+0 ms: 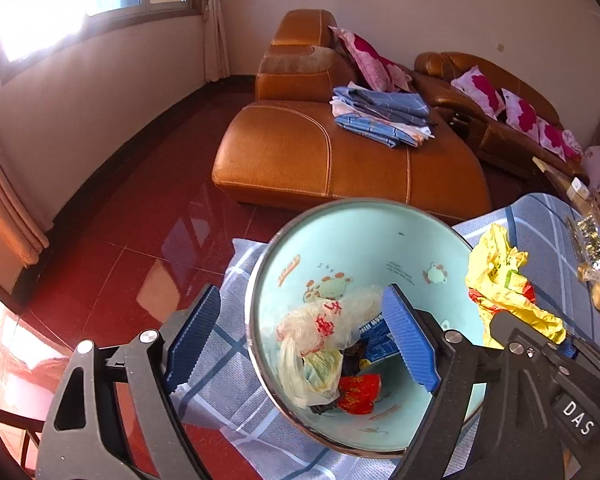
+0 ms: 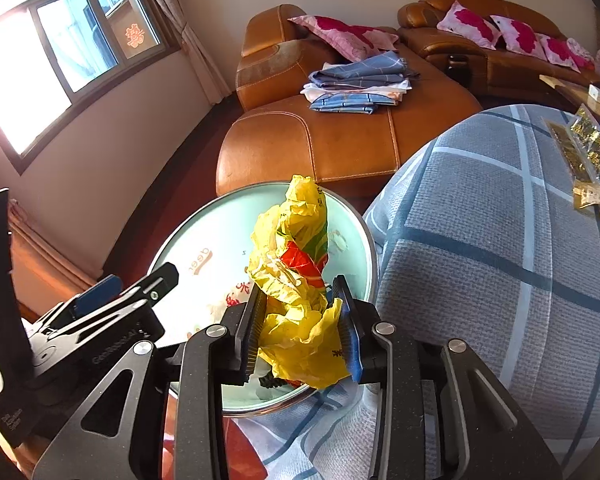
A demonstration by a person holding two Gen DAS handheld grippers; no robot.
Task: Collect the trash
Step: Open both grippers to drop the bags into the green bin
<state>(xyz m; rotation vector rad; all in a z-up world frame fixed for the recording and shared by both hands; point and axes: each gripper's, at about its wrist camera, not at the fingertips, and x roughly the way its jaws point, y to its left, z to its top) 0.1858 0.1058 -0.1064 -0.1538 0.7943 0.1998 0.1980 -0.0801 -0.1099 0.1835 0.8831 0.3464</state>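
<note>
Right gripper (image 2: 302, 328) fingers clamp the yellow wrapper (image 2: 296, 276) above the bowl (image 1: 340, 236); left gripper (image 1: 300, 340) fingers gape empty.

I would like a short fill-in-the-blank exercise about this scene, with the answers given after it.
1. The right gripper is shut on a crumpled ____ wrapper.
2. The left gripper stands ____ above the basin, with nothing between its pads.
3. A small ____ packet lies at the bottom of the basin beside a whitish plastic bag.
4. Folded blue cloths lie on the orange ____.

Missing words: yellow; open; red; sofa
</note>
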